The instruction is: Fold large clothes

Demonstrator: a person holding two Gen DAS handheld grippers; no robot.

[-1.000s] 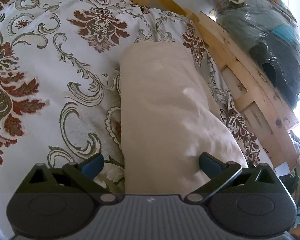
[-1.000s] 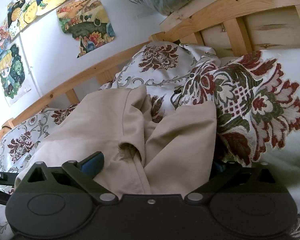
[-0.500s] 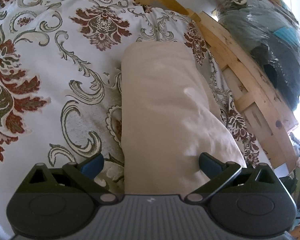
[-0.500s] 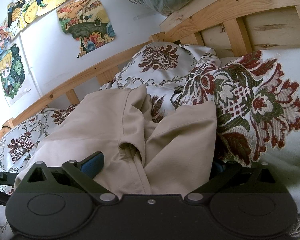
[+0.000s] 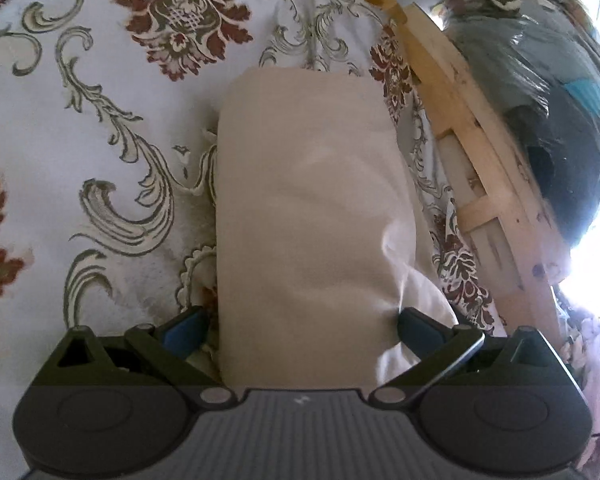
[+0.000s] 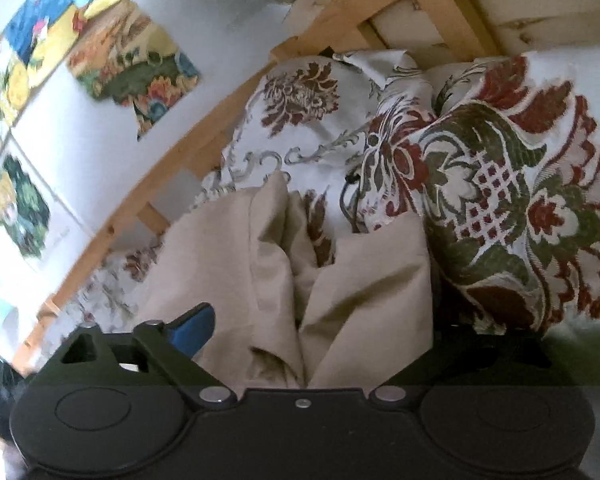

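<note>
Your left gripper (image 5: 300,328) has its jaws spread wide, straddling the beige garment (image 5: 308,208) without clamping it. The garment lies folded on the floral bedspread (image 5: 80,120), long axis running straight away from you. Your right gripper (image 6: 312,332) also stands released around bunched beige cloth. The wooden bed frame (image 5: 480,184) flanks it; colourful pictures (image 6: 136,76) hang beyond.
</note>
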